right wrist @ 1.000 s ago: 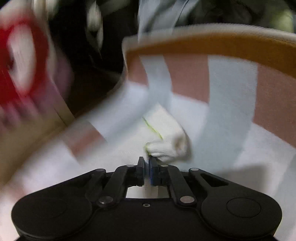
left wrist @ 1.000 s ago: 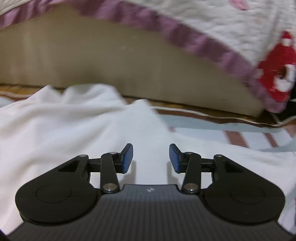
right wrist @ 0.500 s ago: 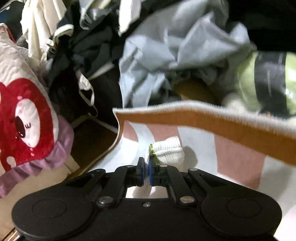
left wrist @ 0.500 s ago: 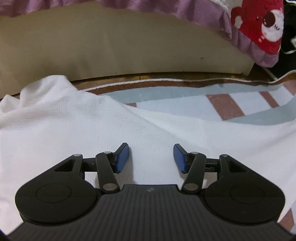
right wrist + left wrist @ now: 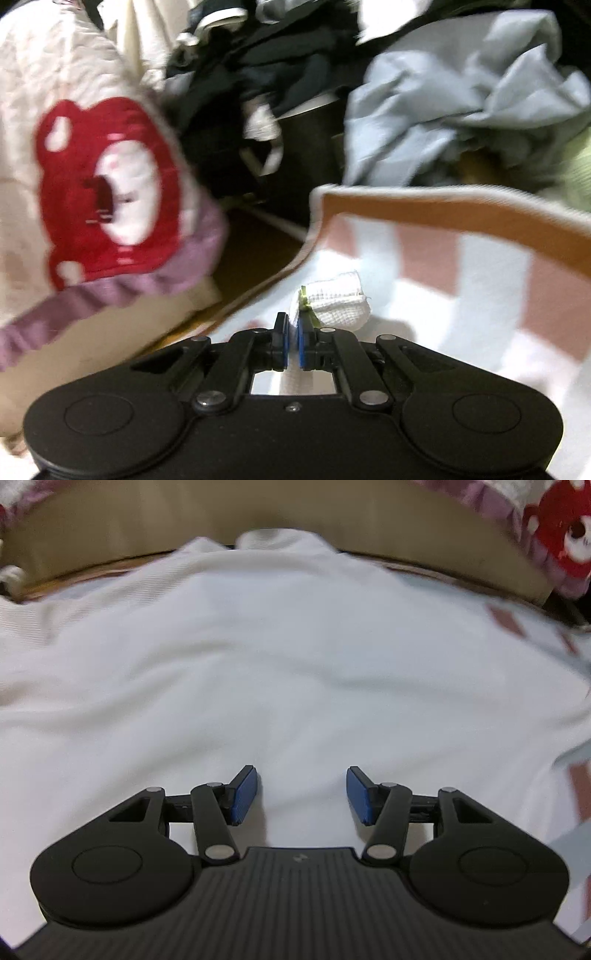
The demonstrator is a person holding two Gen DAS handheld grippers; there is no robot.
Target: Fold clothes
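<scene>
A white textured garment (image 5: pixel 280 653) lies spread over a striped mat and fills most of the left wrist view. My left gripper (image 5: pixel 301 794) is open and empty, just above the near part of the garment. My right gripper (image 5: pixel 292 334) is shut on a bunched white corner of the garment (image 5: pixel 336 299), which has a thin green trim, and holds it above the striped mat (image 5: pixel 461 266).
A white quilt with a red cartoon patch and purple border (image 5: pixel 99 177) hangs at the left. A heap of grey and dark clothes (image 5: pixel 454 92) lies beyond the mat's orange edge. A beige wall (image 5: pixel 295 513) stands behind the garment.
The left gripper has swung over the middle of the white garment, which now fills its view. The right gripper has kept its hold and shifted, bringing the quilt closer at its left.
</scene>
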